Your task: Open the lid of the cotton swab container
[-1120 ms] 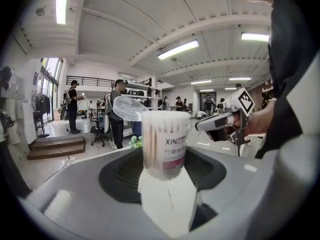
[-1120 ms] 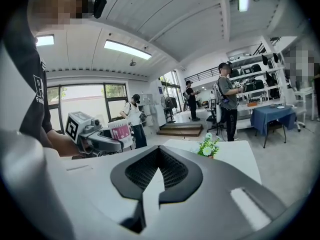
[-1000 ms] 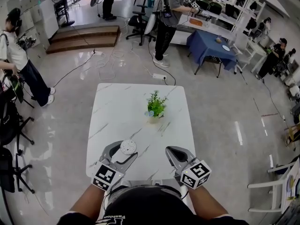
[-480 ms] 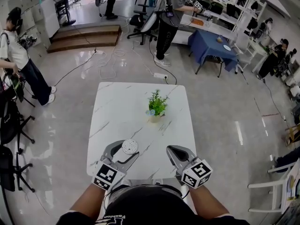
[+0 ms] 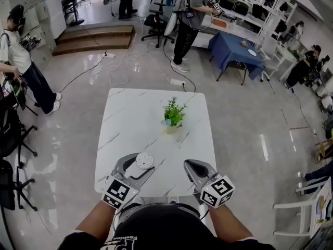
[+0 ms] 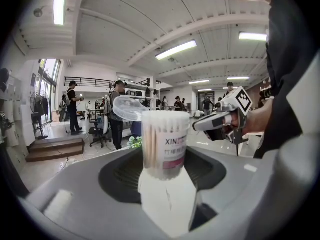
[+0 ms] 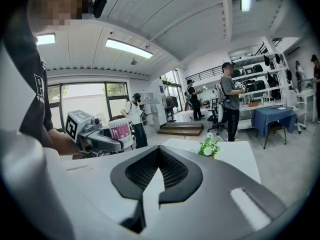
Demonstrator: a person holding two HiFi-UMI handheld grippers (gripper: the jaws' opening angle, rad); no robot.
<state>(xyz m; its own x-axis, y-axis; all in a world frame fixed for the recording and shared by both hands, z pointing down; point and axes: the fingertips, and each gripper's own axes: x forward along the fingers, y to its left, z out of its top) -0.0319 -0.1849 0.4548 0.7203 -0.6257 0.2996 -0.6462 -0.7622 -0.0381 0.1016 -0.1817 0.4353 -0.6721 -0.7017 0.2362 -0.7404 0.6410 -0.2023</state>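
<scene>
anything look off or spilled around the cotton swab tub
Nothing spilled. The clear round cotton swab container, clamped in the left gripper, has its transparent lid tipped open to one side; swabs stand packed inside.

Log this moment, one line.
left gripper: shut on clear cylindrical cotton swab container | clear lid: tipped open | right gripper: shut, empty

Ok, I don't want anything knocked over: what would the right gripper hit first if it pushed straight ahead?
Likely the bare tabletop; beyond, the potted plant stands close to its line, slightly right. Depth is unclear.
</scene>
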